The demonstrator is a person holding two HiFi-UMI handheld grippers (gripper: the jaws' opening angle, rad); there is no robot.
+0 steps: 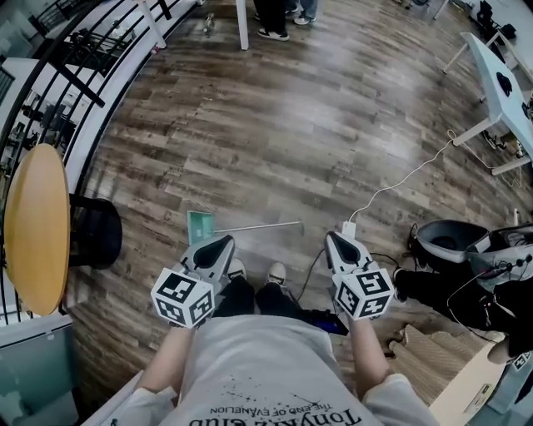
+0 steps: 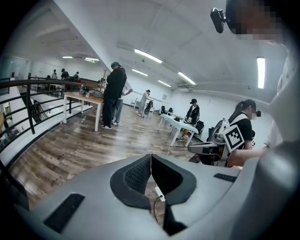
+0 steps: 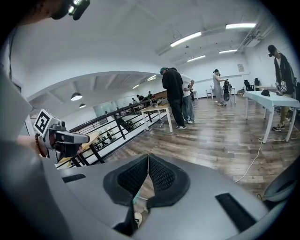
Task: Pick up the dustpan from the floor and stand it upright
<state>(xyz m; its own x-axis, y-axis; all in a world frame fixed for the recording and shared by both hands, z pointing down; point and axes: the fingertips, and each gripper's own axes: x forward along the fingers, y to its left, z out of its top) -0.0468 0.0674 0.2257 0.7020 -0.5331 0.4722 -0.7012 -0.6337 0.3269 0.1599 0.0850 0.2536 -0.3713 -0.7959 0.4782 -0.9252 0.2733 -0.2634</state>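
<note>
The dustpan lies flat on the wood floor just ahead of my feet. Its green pan (image 1: 200, 225) is at the left, and its thin metal handle (image 1: 260, 225) runs off to the right. My left gripper (image 1: 222, 242) hangs over the near edge of the pan, apart from it, with its jaws shut and empty (image 2: 151, 157). My right gripper (image 1: 334, 238) is out past the handle's right end, also shut with nothing in it (image 3: 148, 156). Both point forward and somewhat down. Each gripper shows in the other's view.
A round wooden table (image 1: 37, 225) and a black bin (image 1: 97, 231) stand at the left by a black railing (image 1: 83, 58). A white cable (image 1: 400, 179) ends in a plug block (image 1: 348, 228) near my right gripper. Bags (image 1: 454, 241) and a white table (image 1: 500, 83) are at the right; people (image 1: 275, 21) stand far ahead.
</note>
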